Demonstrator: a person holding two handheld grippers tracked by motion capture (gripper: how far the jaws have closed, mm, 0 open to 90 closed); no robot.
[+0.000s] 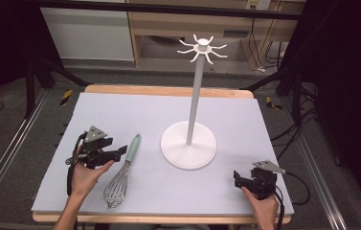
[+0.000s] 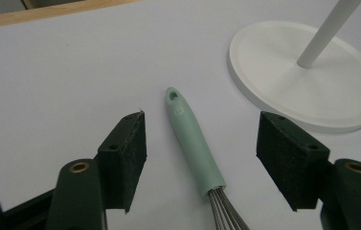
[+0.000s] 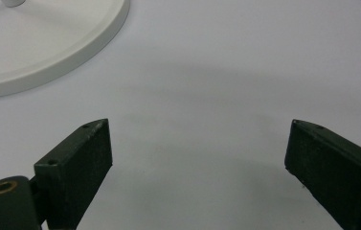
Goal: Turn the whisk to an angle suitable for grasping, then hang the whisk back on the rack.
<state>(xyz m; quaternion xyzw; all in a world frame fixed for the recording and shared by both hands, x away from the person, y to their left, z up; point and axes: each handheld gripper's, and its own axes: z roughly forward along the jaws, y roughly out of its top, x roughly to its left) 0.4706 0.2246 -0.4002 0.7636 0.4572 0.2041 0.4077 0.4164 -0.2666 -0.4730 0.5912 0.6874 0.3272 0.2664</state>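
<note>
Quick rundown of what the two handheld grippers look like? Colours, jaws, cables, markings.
The left gripper and right gripper are black, each topped by a grey three-cornered plate, with a black cable trailing back. In the gripper views the jaws are dark green-black blocks with flat, grainy inner pads, small screw holes and brass-coloured bushings. Forearms bare, no sleeves.

Left gripper (image 1: 120, 153) — jaws spread wide, held low in left hand (image 1: 86, 176). Right gripper (image 1: 236, 178) — jaws likewise apart, right hand (image 1: 263, 207) gripping behind.
</note>
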